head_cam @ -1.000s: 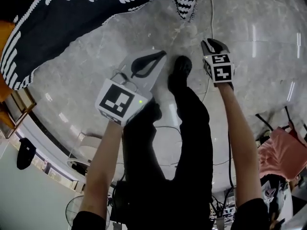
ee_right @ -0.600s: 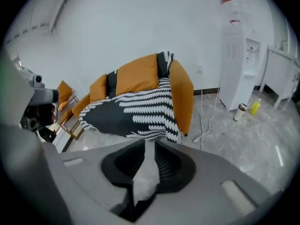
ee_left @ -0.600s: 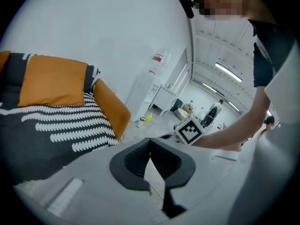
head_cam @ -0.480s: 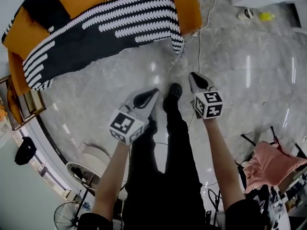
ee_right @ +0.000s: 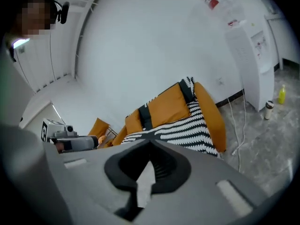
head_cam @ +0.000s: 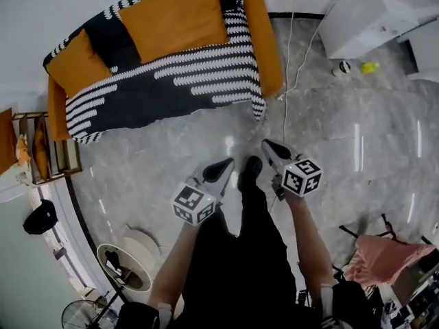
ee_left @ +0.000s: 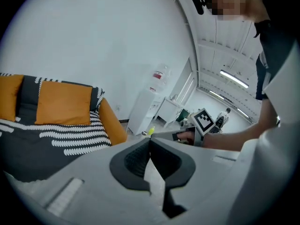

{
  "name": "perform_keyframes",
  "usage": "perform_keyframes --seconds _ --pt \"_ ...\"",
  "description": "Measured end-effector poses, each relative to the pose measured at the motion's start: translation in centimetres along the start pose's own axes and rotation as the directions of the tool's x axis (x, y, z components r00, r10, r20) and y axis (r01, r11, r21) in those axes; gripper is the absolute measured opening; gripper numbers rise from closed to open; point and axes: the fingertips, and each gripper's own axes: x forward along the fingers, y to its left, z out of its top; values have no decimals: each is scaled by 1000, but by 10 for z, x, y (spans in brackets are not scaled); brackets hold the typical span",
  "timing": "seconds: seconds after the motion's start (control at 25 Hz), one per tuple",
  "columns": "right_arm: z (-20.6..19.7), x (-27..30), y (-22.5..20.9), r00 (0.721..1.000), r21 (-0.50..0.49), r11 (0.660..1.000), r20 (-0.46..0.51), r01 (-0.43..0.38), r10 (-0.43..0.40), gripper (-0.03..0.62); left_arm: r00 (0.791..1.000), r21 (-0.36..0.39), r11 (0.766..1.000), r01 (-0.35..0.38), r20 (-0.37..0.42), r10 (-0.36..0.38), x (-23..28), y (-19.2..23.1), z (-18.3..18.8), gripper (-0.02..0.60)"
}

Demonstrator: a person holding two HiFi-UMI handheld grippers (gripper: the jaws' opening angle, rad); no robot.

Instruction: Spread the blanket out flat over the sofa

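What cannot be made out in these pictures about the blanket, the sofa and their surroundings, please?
- Blanket: in the head view, how it lies on the sofa behind the orange cushions is hidden by those cushions.
- Shelf: in the head view, its contents are too small to identify.
- Yellow bottle: in the right gripper view, its label is too small to read.

The blanket (head_cam: 164, 88) hides most of the sofa (head_cam: 267, 53) seat. The white cabinet (head_cam: 370, 12) runs off the head view's top edge. Beside it, a yellow thing (head_cam: 370, 67) and a pale thing (head_cam: 344, 67) are too small to name.
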Motion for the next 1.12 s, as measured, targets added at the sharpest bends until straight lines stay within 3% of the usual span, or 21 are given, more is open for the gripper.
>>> perform_keyframes --seconds 0.16,0.36,0.52,0.68,0.76,0.92,1.12 --pt "37 -11 45 998 -22 998 32 -52 53 3 998 14 1000 -14 55 14 -29 -16 30 11" --pt "79 -29 107 982 -155 975 81 -159 173 3 993 53 998 -27 115 21 -60 -27 54 11" --pt "102 -40 152 972 -311 934 91 -178 215 3 988 77 997 -27 156 14 -83 -28 76 11" --pt "116 -47 190 968 -481 862 98 -157 230 3 982 109 994 -25 191 3 -95 -28 96 11" --pt "117 -49 203 965 -494 852 86 -173 246 3 979 124 992 -18 203 -7 -99 -31 105 11" --pt "118 -48 222 955 -435 871 77 -227 287 3 978 164 986 0 204 -34 -105 -36 118 11" --pt "132 -43 227 956 -444 875 116 -193 270 3 976 185 983 2 212 -42 -105 -32 130 11"
